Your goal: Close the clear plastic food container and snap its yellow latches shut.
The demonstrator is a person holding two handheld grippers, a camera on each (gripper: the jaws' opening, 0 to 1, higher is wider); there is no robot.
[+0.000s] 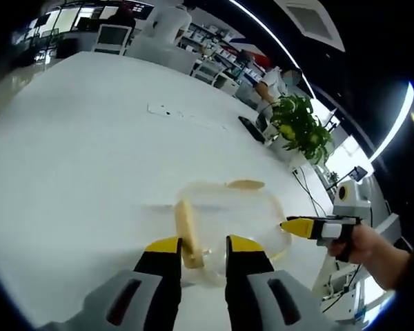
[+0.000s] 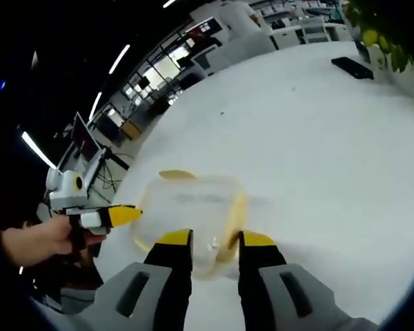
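Left gripper view: the left gripper (image 1: 204, 247) stands with its yellow-tipped jaws apart, grasping nothing. Between the tips, and just ahead of them, sits the near edge of the clear plastic food container (image 1: 228, 214) on the white table (image 1: 90, 158). One yellow latch (image 1: 187, 233) runs along the container's side right at the left jaw tip, close enough that contact cannot be judged. A second yellow latch (image 1: 245, 184) lies on the far edge of the container. To the right of the jaws, the right gripper (image 1: 298, 227) comes in, held by a hand (image 1: 368, 245), its yellow tips at the container's right rim; whether those tips are apart or together cannot be told from here. Further off on the table are a flat white item and a dark flat device (image 1: 252, 129), then a potted plant (image 1: 302, 127).

Right gripper view: the right gripper (image 2: 216, 241) has its jaws spread, released, with the container (image 2: 193, 214) just past the tips. A latch (image 2: 236, 215) lies ahead of the right jaw, another (image 2: 176, 175) on the far side. To the left, the left gripper (image 2: 127, 215) points at the container's rim, held in a hand (image 2: 38, 241).
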